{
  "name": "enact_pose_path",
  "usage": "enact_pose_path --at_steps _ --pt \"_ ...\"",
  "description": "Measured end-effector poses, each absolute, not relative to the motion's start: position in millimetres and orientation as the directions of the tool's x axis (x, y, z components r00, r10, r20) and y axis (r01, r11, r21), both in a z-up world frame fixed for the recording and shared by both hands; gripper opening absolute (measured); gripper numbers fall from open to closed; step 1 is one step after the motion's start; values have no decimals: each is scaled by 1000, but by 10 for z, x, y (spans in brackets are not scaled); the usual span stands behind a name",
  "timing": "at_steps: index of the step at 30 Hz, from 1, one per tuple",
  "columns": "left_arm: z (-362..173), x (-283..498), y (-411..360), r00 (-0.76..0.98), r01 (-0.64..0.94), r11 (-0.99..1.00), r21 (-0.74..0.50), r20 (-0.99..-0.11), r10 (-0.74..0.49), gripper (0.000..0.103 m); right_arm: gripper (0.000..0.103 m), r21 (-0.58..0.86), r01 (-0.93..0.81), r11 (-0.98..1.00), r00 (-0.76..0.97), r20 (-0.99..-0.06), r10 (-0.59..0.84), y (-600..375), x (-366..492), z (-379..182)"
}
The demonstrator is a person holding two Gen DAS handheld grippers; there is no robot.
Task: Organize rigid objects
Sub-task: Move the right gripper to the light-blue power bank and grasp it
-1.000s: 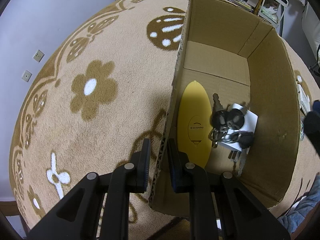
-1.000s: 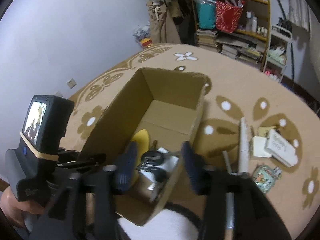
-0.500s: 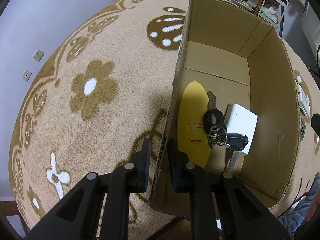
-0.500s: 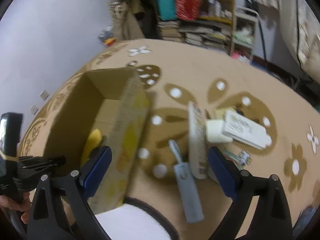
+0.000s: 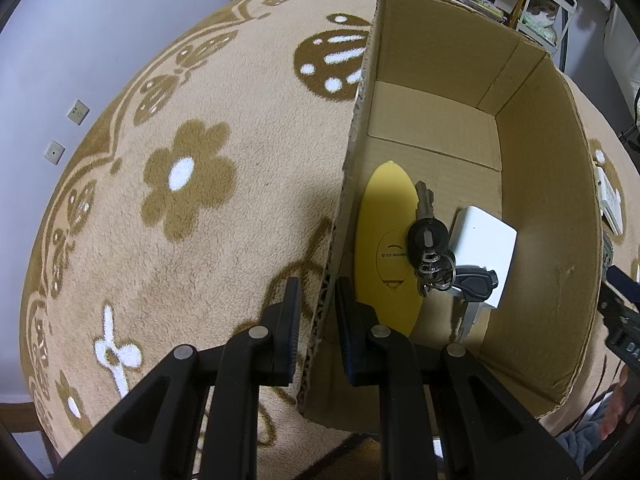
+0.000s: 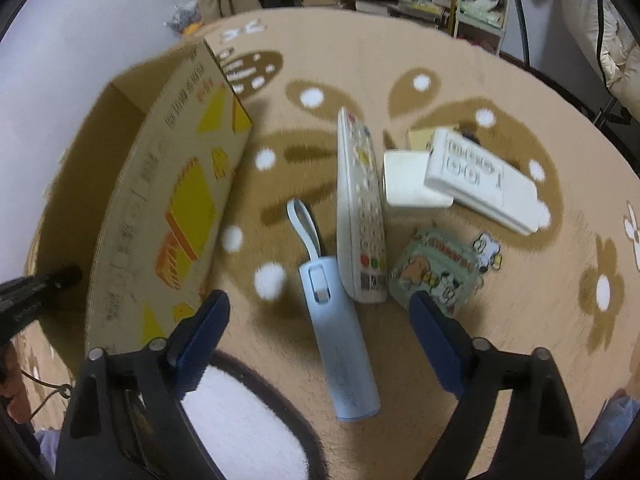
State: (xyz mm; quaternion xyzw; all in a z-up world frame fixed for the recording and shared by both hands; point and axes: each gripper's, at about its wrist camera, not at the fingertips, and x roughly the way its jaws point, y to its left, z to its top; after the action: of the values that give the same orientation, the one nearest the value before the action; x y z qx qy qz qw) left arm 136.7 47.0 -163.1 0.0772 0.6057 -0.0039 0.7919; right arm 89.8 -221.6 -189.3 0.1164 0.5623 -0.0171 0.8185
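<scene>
My left gripper [image 5: 318, 300] is shut on the near left wall of the open cardboard box [image 5: 400, 40]. Inside the box lie a yellow oval case [image 5: 384, 240], a bunch of keys [image 5: 432, 248] and a white block [image 5: 484, 240]. My right gripper [image 6: 318, 304] hangs over the rug to the right of the box [image 6: 168, 200]. Its jaws are closing but stand wide. A light blue power bank [image 6: 344, 332] lies on the rug below and between them, untouched by the pads.
Beside the power bank lie a long white remote [image 6: 358, 208], a white square block [image 6: 408, 180], a wider white remote [image 6: 480, 176] and a cartoon-printed case [image 6: 436, 272]. Shelves and clutter stand beyond the flower-patterned rug [image 6: 440, 60].
The keys dropped out of the right gripper and settled in the box. The right gripper swung right and down from over the box to above the things on the rug. The left gripper kept still.
</scene>
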Motion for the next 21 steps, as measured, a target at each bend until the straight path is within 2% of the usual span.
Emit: enact_pose_path --at_steps 2,6,7,9,12,15,18,21 --pt "-1633 1368 467 266 100 988 120 -960 89 17 92 173 165 971 353 -929 106 -2214 896 -1966" --pt "-1635 1369 469 266 99 988 118 -960 88 17 69 155 169 973 313 -945 97 -2217 903 -2120" --pt "-1636 1375 471 265 98 988 118 -960 88 17 66 159 173 972 305 -947 101 -2224 905 -2154" --pt "-1636 1375 468 265 98 988 118 -960 88 17 52 171 177 969 293 -949 114 -2236 913 -2224" --pt "-1635 1374 471 266 97 988 118 -960 88 17 42 158 185 970 292 -951 99 -2247 903 -2295" --pt "-1633 1371 461 267 100 987 124 -959 94 17 35 147 177 973 299 -950 89 -2222 893 -2274" --pt "-1629 1366 465 266 98 988 120 -960 90 17 33 120 160 980 302 -951 67 -2142 879 -2244" --pt "-1628 1366 467 267 99 988 122 -959 92 17 31 152 130 980 299 -948 107 -2059 886 -2190"
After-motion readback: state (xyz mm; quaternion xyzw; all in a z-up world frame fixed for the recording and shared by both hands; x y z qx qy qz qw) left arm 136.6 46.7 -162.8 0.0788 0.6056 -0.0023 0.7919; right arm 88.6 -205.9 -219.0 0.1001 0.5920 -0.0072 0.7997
